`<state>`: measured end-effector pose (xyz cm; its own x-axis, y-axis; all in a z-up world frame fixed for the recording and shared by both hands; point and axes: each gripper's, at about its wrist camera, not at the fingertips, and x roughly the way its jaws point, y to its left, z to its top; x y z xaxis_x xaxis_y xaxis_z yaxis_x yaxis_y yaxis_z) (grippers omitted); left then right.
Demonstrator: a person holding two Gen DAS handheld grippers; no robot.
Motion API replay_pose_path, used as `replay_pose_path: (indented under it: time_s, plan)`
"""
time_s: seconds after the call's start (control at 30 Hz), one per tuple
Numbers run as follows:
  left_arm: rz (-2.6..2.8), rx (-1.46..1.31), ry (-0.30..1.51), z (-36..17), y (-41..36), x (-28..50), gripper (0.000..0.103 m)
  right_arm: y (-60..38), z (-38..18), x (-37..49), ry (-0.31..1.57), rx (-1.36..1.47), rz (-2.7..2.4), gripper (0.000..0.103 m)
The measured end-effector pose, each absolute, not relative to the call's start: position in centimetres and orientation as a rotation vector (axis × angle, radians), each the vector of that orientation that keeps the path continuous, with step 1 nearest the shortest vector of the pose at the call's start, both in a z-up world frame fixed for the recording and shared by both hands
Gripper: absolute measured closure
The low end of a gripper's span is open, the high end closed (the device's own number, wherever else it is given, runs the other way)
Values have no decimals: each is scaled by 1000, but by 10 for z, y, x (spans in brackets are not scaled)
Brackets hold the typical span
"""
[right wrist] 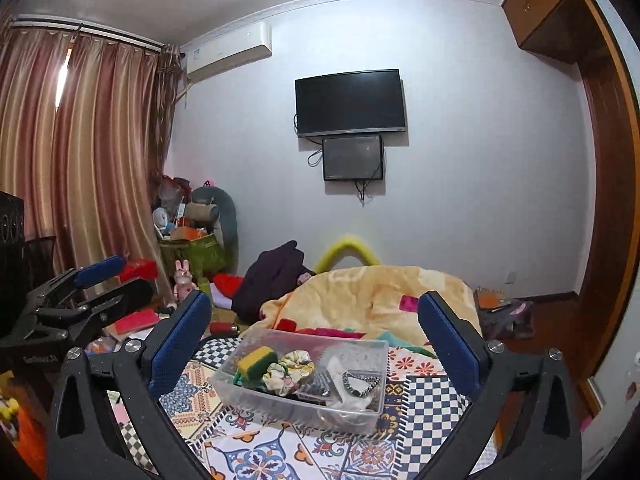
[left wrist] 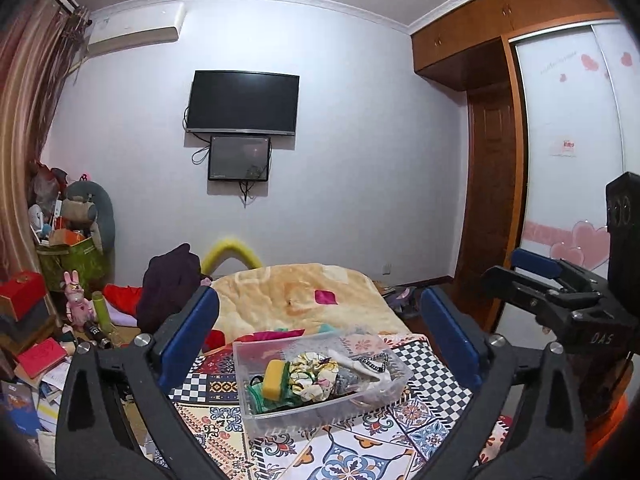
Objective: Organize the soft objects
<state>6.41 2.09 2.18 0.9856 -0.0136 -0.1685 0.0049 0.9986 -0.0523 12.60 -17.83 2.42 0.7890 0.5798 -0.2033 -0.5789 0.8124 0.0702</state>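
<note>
A clear plastic bin (left wrist: 256,412) sits on the patterned bedcover (left wrist: 360,452). It holds a yellow-green sponge (left wrist: 273,378), a floral scrunchie (left wrist: 314,372), a black chain loop (left wrist: 374,362) and white cloth. The same bin (right wrist: 228,390) shows in the right wrist view with the sponge (right wrist: 256,362) and scrunchie (right wrist: 290,368). My left gripper (left wrist: 320,340) is open and empty, held above and before the bin. My right gripper (right wrist: 316,336) is open and empty, likewise in front of the bin. Bright cloths (right wrist: 332,332) lie just beyond the bin.
A yellow blanket (left wrist: 292,292) is bunched at the bed's far end. A dark garment (left wrist: 172,284) and red cloth lie to the left. Books, boxes and toys (left wrist: 44,332) clutter the left floor. A wardrobe (left wrist: 568,152) stands at right. The right gripper shows in the left wrist view (left wrist: 560,292).
</note>
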Motion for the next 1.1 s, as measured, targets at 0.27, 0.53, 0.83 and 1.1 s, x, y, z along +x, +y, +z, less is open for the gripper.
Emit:
replay_pose_path:
  time_s: [0.27,0.53,0.83,1.1]
  plan:
    - [-2,-56,184,15,23,68,0,-176,20,128,230,3,634,0]
    - [3,-65,196,10,26,73,0,-176,16,127,239,3,634,0]
    - [1,-71,198,9,28,75,0,-177,16,128,242,2,630,0]
    - [-4,-63,195,8,28,74,0,-177,15,128,245,3,629,0]
